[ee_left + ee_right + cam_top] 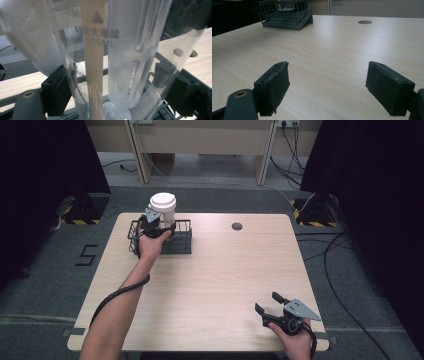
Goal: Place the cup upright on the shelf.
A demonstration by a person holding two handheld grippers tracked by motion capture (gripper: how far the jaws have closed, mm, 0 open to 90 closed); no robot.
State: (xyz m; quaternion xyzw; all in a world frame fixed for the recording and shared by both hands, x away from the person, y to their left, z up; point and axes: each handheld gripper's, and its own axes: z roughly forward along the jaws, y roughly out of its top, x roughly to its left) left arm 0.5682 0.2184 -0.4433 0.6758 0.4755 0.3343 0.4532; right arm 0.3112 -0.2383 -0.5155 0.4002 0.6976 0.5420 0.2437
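A clear plastic cup (163, 205) with a white lid stands with its base inside a black wire basket (182, 242) at the table's back left. My left gripper (159, 225) is shut on the cup's side. In the left gripper view both black pads (56, 90) press the transparent cup (130, 50), which holds a white paper napkin (30, 32) and a tan strip (93, 62). My right gripper (266, 301) rests near the front right edge, open, nothing between its jaws (329, 85). In the right gripper view the basket (287, 15) stands far off.
A round cable hole (237, 226) sits in the wooden table top (215, 275) behind the middle, also seen as the hole (365, 22) in the right gripper view. Dark curtains flank the table, and cables lie on the floor to the right.
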